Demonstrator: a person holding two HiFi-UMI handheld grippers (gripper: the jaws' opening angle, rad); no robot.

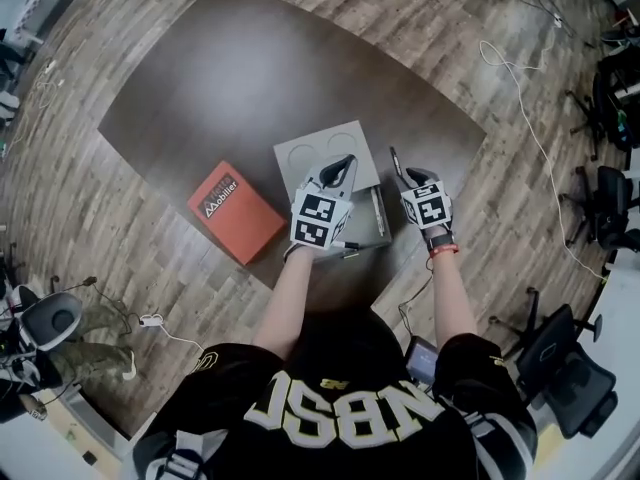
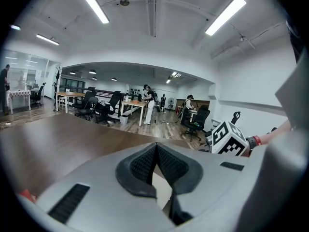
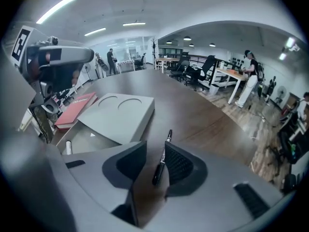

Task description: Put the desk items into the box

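Note:
A black pen (image 3: 162,162) lies on the brown table between the jaws of my right gripper (image 3: 154,151), close to its right pad. The jaws stand apart and do not press on it. In the head view the pen (image 1: 393,160) lies just right of the grey box, under my right gripper (image 1: 400,173). The open box tray (image 1: 365,230) holds a white marker (image 3: 68,147); its grey lid (image 1: 325,153) rests beside it at the far side. My left gripper (image 1: 345,163) hovers over the lid, its pads (image 2: 145,166) meeting at the tips with nothing held.
A red book (image 1: 235,211) lies on the table left of the box. The table's near edge is just below the tray. Office chairs (image 1: 560,368), cables and desks stand on the wooden floor around the table, with people standing at the far desks.

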